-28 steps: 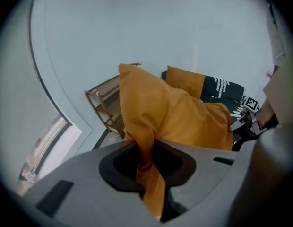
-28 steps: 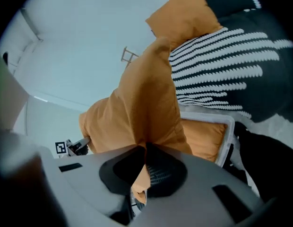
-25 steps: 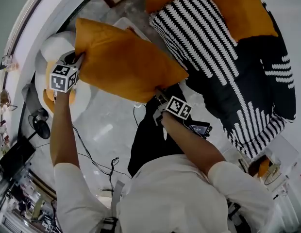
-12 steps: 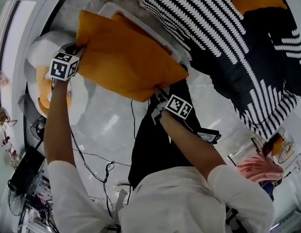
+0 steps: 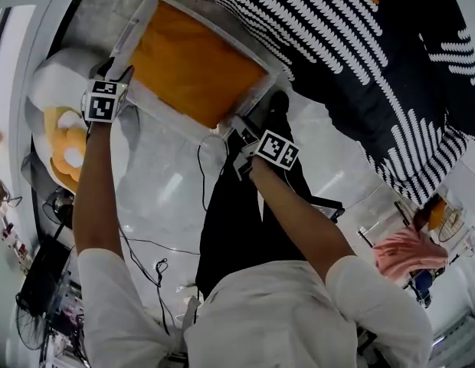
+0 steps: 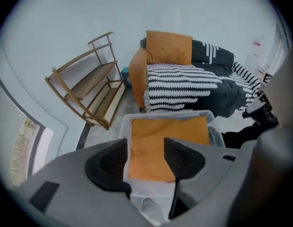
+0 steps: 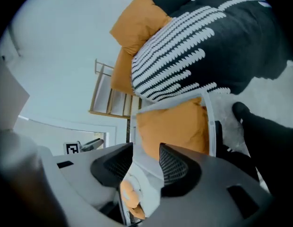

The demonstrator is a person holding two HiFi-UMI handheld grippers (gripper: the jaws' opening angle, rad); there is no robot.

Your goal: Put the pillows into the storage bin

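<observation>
A bed [image 5: 360, 60] under a black-and-white patterned cover was recorded along the upper right of the head view, with a second orange pillow [image 6: 169, 47] propped at its head. The storage bin [image 5: 130, 33] was found on the floor just beside the bed. The orange pillow [image 5: 193, 61] was laid flat inside the bin and filled most of it. The left gripper [image 6: 146, 160] was held over the bin's near rim. Its jaws had just been opening and were seen well apart, pads pressed on nothing, pillow and rim visible through the gap. The right gripper [image 7: 146, 167] was held at the bin's other near corner. Its jaws had likewise just been opening and were parted moderately, with nothing gripped
</observation>
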